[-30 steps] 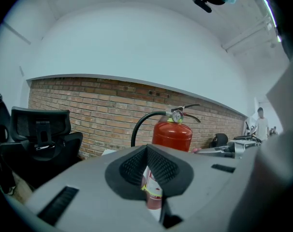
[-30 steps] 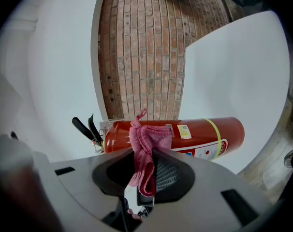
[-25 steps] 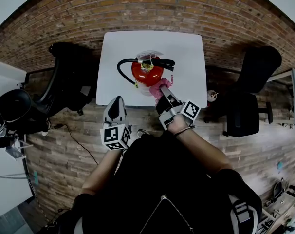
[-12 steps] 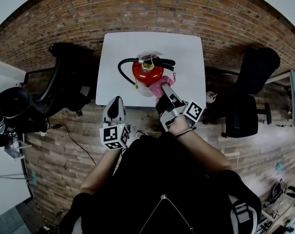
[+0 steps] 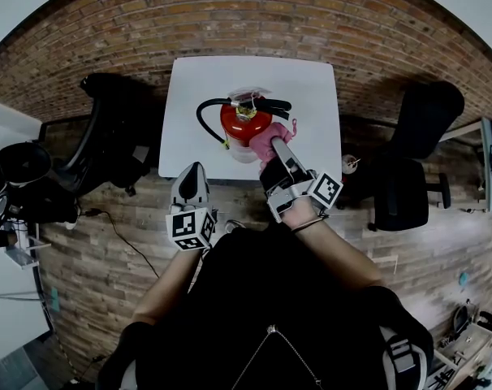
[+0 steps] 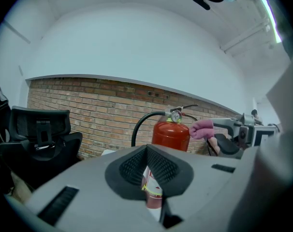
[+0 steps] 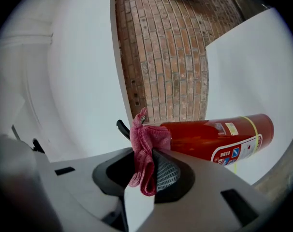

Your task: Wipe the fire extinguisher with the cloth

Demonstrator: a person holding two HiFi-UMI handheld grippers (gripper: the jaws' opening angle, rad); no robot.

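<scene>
A red fire extinguisher with a black hose and handle stands upright on the white table. It also shows in the left gripper view and lies sideways across the right gripper view. My right gripper is shut on a pink cloth and presses it against the cylinder's right side. The cloth bunches between the jaws. My left gripper hovers at the table's near edge, shut and holding nothing, pointing at the extinguisher.
Black office chairs stand left and right of the table. A brick wall lies behind it. A cable runs over the wooden floor at the left.
The right gripper with the cloth has slid slightly up and to the right along the extinguisher's side. The left gripper has stayed put.
</scene>
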